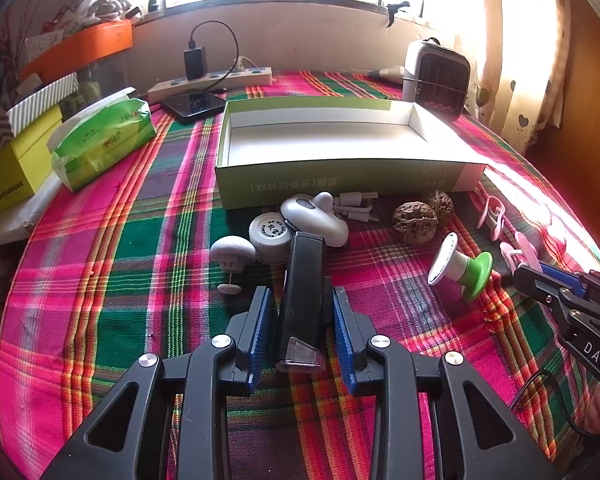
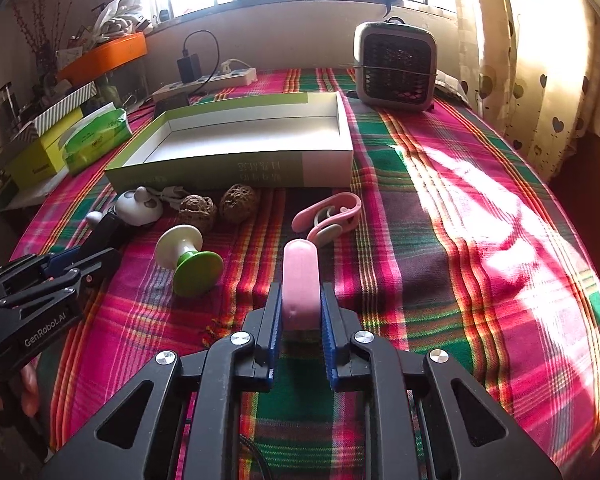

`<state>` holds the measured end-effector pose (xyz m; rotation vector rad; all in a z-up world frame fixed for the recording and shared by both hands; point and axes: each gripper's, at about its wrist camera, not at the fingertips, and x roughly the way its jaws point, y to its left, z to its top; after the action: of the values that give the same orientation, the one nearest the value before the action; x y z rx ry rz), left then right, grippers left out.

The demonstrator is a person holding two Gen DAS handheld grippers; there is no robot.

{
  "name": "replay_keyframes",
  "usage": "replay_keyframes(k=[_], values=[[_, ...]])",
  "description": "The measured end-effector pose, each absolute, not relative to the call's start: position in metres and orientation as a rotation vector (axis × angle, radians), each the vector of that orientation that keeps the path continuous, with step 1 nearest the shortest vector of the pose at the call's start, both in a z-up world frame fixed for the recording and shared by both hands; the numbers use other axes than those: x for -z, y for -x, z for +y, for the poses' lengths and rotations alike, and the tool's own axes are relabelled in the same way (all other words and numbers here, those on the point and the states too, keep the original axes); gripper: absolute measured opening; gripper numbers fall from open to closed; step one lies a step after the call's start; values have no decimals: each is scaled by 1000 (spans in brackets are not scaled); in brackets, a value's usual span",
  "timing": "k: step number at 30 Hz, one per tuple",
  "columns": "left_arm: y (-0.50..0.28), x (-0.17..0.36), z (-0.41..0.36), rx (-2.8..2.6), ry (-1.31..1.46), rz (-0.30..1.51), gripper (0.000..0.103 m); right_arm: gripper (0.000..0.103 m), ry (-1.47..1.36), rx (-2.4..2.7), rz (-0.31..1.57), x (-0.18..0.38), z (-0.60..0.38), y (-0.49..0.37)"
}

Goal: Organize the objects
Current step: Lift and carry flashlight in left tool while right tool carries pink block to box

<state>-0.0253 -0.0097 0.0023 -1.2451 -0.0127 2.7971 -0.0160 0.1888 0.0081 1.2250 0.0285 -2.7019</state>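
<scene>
A black stapler-like bar (image 1: 302,300) is being gripped by the left gripper (image 1: 304,300) above the plaid worktop (image 1: 140,240). A pink clip (image 2: 300,280) is being clamped by the right gripper (image 2: 300,304), before the empty box (image 2: 228,160).

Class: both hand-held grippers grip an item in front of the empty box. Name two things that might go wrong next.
1. The left hand-held gripper pinches the black device near one end, so the device may tilt or slip when lifted.
2. The right hand-held gripper holds the pink clip; carrying it to the box, it might knock the second pink clip.
</scene>
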Motion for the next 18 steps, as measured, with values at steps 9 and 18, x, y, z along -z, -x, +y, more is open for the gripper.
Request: replay_keyframes(k=[9, 18], values=[[29, -3, -17, -2754, 1244, -52, 29, 19, -1231, 2691, -10, -5, 196, 19], [35, -3, -15, -2740, 1261, -51, 35, 38, -1215, 2668, -11, -2, 194, 29]])
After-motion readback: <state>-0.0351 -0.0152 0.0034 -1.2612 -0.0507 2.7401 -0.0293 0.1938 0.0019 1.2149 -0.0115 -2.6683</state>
